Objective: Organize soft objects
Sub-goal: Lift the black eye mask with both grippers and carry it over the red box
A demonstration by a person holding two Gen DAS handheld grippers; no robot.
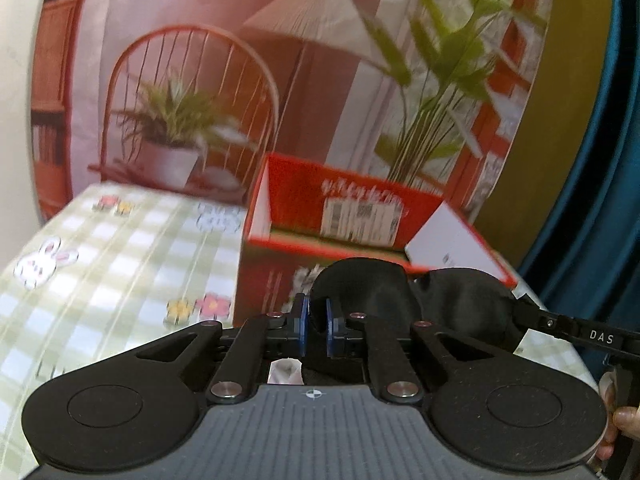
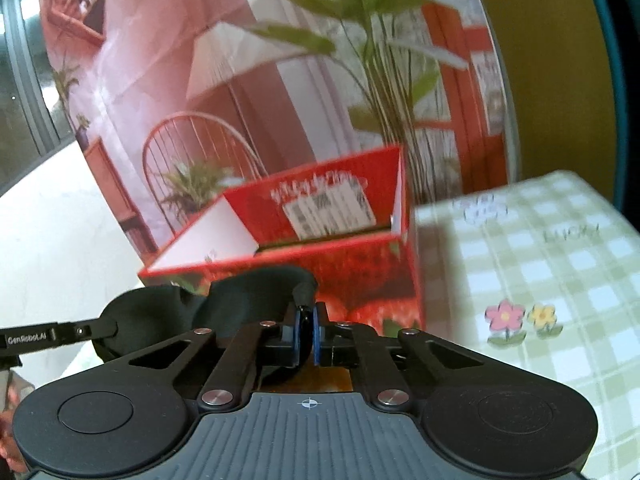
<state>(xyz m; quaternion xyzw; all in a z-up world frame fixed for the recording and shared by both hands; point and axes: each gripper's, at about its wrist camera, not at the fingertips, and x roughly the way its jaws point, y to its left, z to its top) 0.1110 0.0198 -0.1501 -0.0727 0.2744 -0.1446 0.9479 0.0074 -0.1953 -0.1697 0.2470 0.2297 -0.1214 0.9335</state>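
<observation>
A black padded eye mask (image 1: 400, 296) hangs between my two grippers, just in front of an open red box (image 1: 344, 220). My left gripper (image 1: 317, 312) is shut on the mask's left end. My right gripper (image 2: 307, 320) is shut on its other end; the mask (image 2: 240, 300) stretches away to the left in the right wrist view. The other gripper's finger shows at the mask's far end in each view. The red box (image 2: 320, 248) stands open with white flaps and a barcode label on its inner wall. Its inside bottom is hidden.
The box stands on a table with a green checked cloth (image 1: 120, 272) printed with flowers and rabbits; the cloth also shows at right in the right wrist view (image 2: 540, 272). Behind is a printed backdrop (image 1: 240, 80) of a chair, lamp and plants. A blue curtain (image 1: 600, 200) hangs at right.
</observation>
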